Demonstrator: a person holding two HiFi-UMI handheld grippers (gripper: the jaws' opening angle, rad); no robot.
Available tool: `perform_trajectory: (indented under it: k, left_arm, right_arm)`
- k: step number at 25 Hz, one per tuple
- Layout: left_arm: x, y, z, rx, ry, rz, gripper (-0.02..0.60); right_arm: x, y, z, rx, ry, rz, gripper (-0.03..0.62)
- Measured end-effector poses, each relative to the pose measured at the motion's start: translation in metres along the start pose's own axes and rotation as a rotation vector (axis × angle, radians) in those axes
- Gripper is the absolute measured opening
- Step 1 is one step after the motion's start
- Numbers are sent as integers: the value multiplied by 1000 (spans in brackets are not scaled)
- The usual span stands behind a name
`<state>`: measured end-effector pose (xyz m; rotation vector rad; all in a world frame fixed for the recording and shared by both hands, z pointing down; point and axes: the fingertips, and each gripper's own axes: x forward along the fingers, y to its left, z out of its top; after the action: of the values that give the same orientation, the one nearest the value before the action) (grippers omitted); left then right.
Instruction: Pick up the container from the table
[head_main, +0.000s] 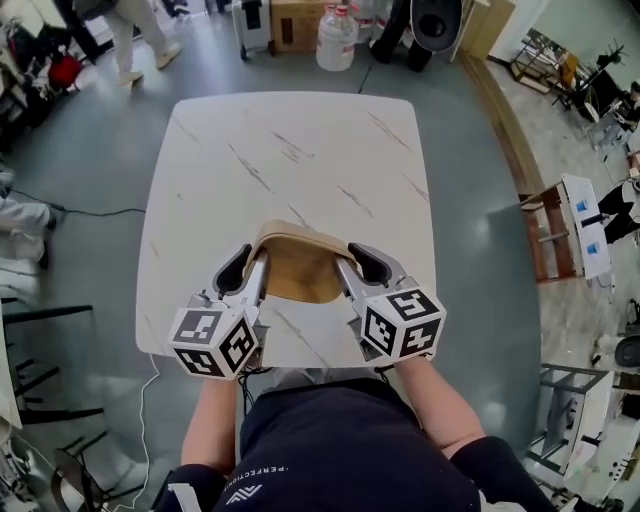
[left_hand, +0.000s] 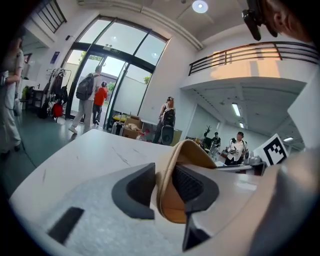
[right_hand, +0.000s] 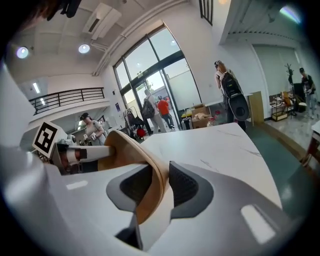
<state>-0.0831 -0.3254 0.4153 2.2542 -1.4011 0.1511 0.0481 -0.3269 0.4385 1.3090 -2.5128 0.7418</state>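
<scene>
Tan container (head_main: 295, 262) sits lower centre of the head view, over the near part of the white table (head_main: 300, 150). Left gripper (head_main: 248, 266) is clenched on its left rim, and right gripper (head_main: 357, 264) on its right rim.

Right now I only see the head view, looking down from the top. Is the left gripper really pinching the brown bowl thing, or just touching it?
Observer: Really pinching. In the left gripper view, the left gripper has the container by its thin wall, one pad inside and one outside.
Operator: And the other one?
Observer: The same. In the right gripper view, the right gripper clamps the wall on its own side, with a pad pressing on each face.
Operator: Is anybody close to us?
Observer: The right gripper view shows a person with a black backpack standing past the far end of the table, not touching it.
</scene>
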Motion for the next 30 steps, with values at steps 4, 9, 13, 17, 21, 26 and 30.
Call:
perform_trajectory:
  k: [4,9,13,17,21,26,30]
  left_arm:
    - [-18,-8,22,29,-61,-9,89]
    - [-46,-18,55,68,-153,-10,83]
    - [-67,-17,84,96,-232,4,83]
    - [-88,-17,103,112,-284,14,81]
    - [-106,-19,116,131,-336,30,80]
    - [-113,-21,116,132,-352,36,78]
    - [-115,-20,114,122,-361,38,69]
  right_arm:
    - [-9,13,32,-52,-77,10,85]
    - [-24,37,72,-97,-177,41,78]
    - [-31,61,95,-133,-231,80,78]
    - [-39,83,112,-158,-282,113,78]
    - [-46,101,124,-197,-313,133,80]
    - [-51,106,127,-205,-327,146,78]
    - [-54,106,128,-208,-337,138,65]
